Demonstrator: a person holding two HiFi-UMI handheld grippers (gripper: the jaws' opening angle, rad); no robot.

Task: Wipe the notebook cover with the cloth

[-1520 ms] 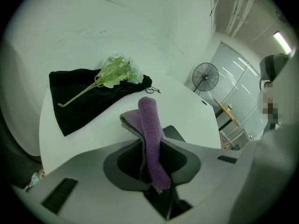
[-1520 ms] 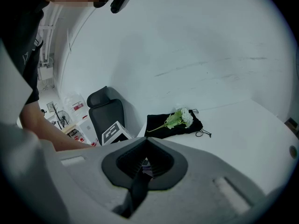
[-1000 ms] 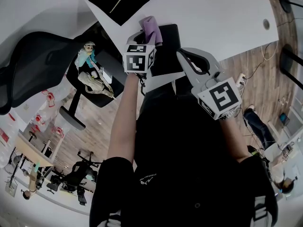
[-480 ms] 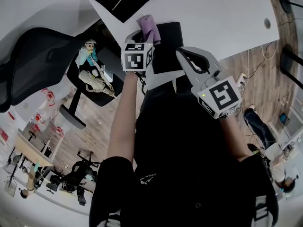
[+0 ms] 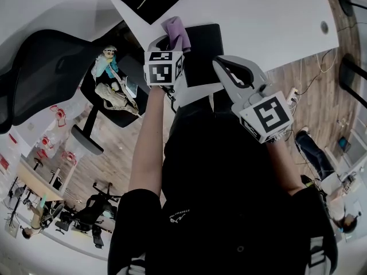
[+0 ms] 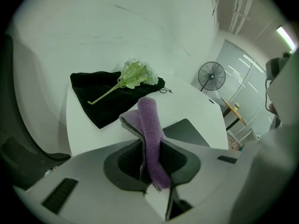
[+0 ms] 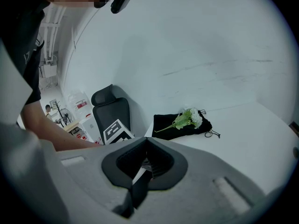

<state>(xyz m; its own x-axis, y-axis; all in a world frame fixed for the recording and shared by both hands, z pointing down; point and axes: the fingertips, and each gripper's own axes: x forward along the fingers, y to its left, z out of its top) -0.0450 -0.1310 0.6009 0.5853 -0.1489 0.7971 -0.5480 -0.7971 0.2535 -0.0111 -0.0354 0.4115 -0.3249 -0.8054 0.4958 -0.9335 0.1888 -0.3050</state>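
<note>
Left hand-held gripper: was clamped on the purple cloth, held over the left edge of the dark notebook. Notebook lay flat on the white bench. Right hand-held gripper: jaws were together and empty, near the notebook's front edge.

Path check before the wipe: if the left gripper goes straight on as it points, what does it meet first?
Likely the white table, just left of the notebook; the black bag lies farther on. Depth is unclear. The left gripper has its jaws shut on the cloth.
</note>
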